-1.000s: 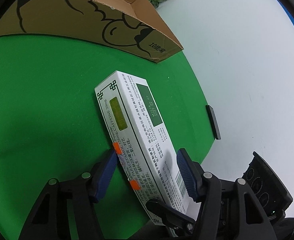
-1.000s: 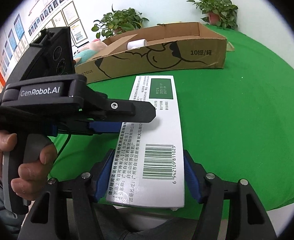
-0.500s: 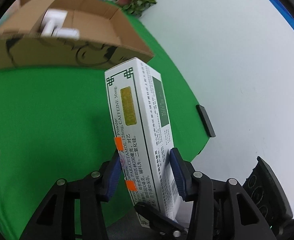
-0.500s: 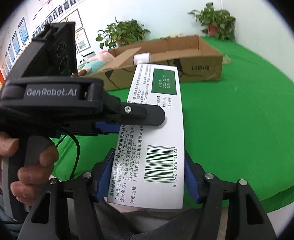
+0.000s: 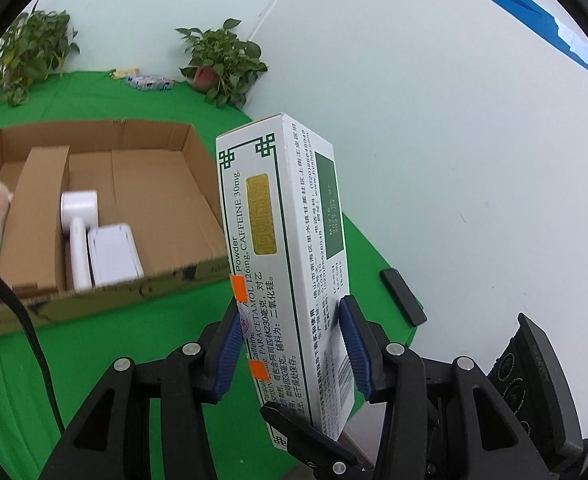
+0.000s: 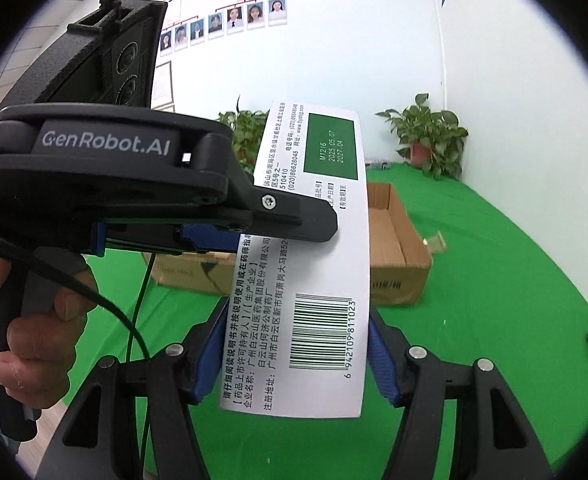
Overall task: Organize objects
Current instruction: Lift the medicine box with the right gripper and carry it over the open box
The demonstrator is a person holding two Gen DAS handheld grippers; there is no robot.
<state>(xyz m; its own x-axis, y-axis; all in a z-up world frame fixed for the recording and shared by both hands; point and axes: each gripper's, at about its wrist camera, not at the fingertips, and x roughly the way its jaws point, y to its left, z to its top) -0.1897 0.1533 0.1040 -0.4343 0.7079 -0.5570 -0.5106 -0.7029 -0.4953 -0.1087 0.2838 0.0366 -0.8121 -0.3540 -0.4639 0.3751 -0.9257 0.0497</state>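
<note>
Above the green table [image 5: 94,360], both the left gripper [image 5: 290,344] and right gripper [image 6: 297,356] pinch the long medicine box [image 5: 286,264] near its close end, its length aimed toward, seemingly just short of, the cardboard box [image 5: 134,184] ahead-left.

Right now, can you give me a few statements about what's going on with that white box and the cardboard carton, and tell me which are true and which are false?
1. Both grippers clamp the white medicine box. True: the left gripper and the right gripper each press on its sides.
2. The medicine box lies flat on the green table. False: it is held up in the air.
3. The cardboard carton is empty. False: small white boxes sit inside.
4. A potted plant stands at the table's far end. True.
5. The medicine box shows a barcode. True.
</note>
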